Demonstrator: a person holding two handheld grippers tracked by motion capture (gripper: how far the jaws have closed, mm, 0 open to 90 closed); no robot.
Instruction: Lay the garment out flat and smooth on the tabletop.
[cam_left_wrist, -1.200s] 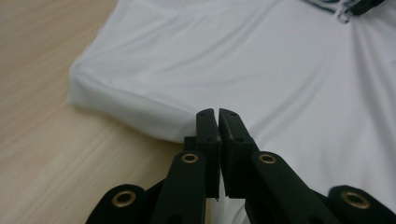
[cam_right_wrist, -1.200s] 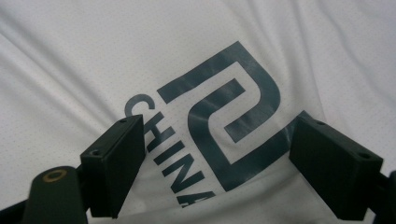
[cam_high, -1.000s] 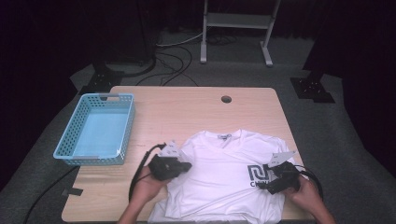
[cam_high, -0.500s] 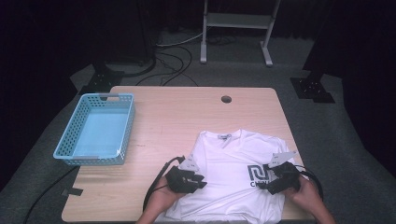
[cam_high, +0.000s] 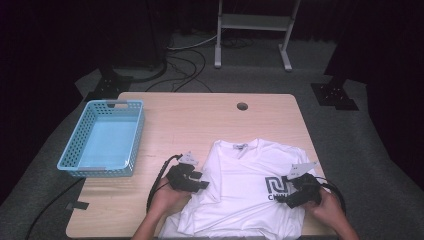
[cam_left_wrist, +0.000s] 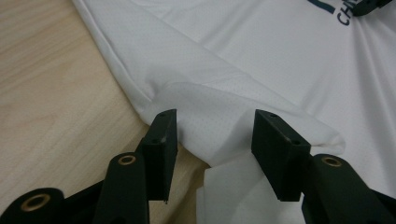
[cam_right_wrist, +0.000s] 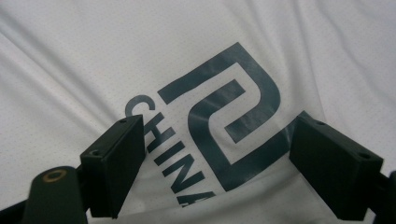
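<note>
Dark room, grey carpet, some cables and a metal stand (cam_high: 252, 30) at the back, and a light wooden table (cam_high: 200, 120) in the middle with a round hole near its far edge. A blue plastic basket (cam_high: 102, 139) sits on the table's left side. The white T-shirt (cam_high: 245, 195) lies spread flat on the near right part of the table, collar pointing away from the person, dark logo with "CHINA" lettering (cam_right_wrist: 219, 126) on the chest.

The left gripper (cam_high: 192, 181) is right at the shirt's left sleeve. Its jaws have just been opening and now stand apart, with a fold of the sleeve (cam_left_wrist: 219, 126) bunched between them, pads not pressing on it. The right gripper (cam_high: 300, 192) hovers over the logo area, jaws wide apart, the print showing between them, nothing pinched as far as I can see.
</note>
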